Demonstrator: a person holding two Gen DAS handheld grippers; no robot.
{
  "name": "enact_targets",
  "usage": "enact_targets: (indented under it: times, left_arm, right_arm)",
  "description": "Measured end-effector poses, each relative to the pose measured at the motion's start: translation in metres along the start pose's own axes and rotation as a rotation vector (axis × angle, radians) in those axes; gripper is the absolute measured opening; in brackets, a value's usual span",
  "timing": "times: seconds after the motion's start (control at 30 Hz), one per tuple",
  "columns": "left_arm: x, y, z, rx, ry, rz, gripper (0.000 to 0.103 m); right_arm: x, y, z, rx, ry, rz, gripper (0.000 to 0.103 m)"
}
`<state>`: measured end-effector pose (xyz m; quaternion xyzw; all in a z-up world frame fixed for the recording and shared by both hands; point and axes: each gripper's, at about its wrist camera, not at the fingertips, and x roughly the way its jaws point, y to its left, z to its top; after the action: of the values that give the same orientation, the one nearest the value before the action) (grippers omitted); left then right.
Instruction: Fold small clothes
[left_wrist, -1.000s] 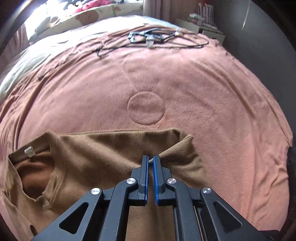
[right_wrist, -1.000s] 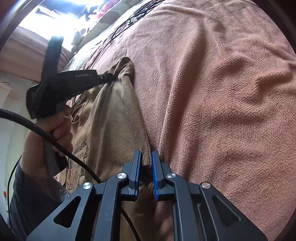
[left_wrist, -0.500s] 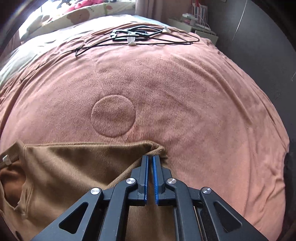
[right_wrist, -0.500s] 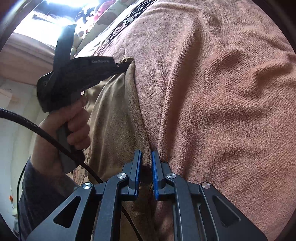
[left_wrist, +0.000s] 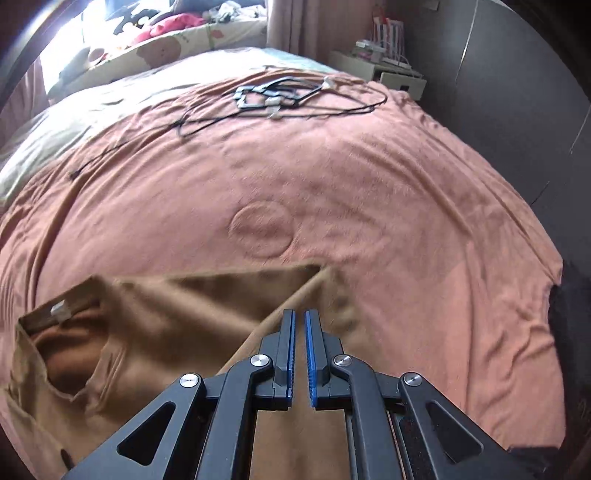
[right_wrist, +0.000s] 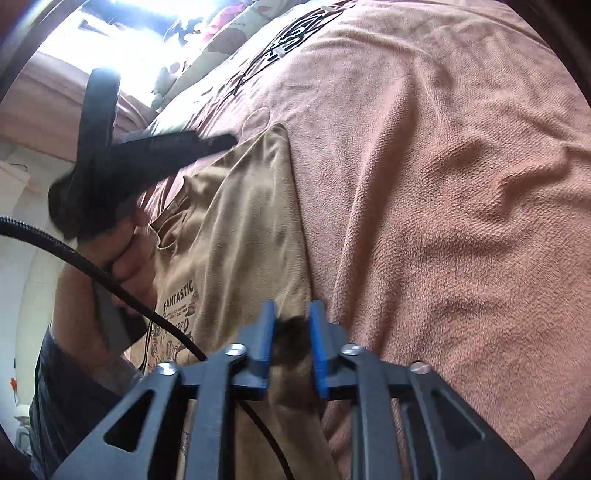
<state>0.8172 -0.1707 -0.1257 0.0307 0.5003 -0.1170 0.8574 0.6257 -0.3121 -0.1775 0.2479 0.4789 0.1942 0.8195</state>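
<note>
Since a second ago the right tongs (right_wrist: 291, 321) have let go of the hem of the brown shirt (right_wrist: 240, 236) and their jaws are opening with the cloth loose between them, while the left tongs (left_wrist: 299, 325), nearly closed, have lifted clear of the sleeve corner they pinched, with nothing visibly held. The shirt lies flat on the near left part of the pink blanket (left_wrist: 369, 177), its collar (left_wrist: 55, 321) to the left. Farther off black cables (left_wrist: 280, 99) sprawl on the blanket, with patterned bedding (left_wrist: 166, 44) and a small white shelf (left_wrist: 384, 70) beyond.
</note>
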Motion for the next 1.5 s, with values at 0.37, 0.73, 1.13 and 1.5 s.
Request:
enact_targets:
  times: [0.37, 0.73, 1.13, 1.5]
  left_arm:
    - [0.008, 0.066, -0.066, -0.074, 0.119, 0.078, 0.007]
    - [-0.019, 0.084, -0.065, -0.126, 0.077, 0.084, 0.007]
    - [-0.147, 0.11, -0.123, -0.18, 0.013, 0.09, 0.014]
    - [-0.304, 0.131, -0.194, -0.183, -0.193, 0.113, 0.099]
  right_arm:
    - [0.0, 0.011, -0.002, -0.063, -0.033, -0.115, 0.052]
    - [-0.023, 0.032, -0.002, -0.089, -0.057, -0.152, 0.052]
    - [-0.075, 0.059, -0.026, -0.17, -0.125, -0.221, 0.076]
    - [-0.156, 0.114, -0.082, -0.276, -0.141, -0.287, 0.094]
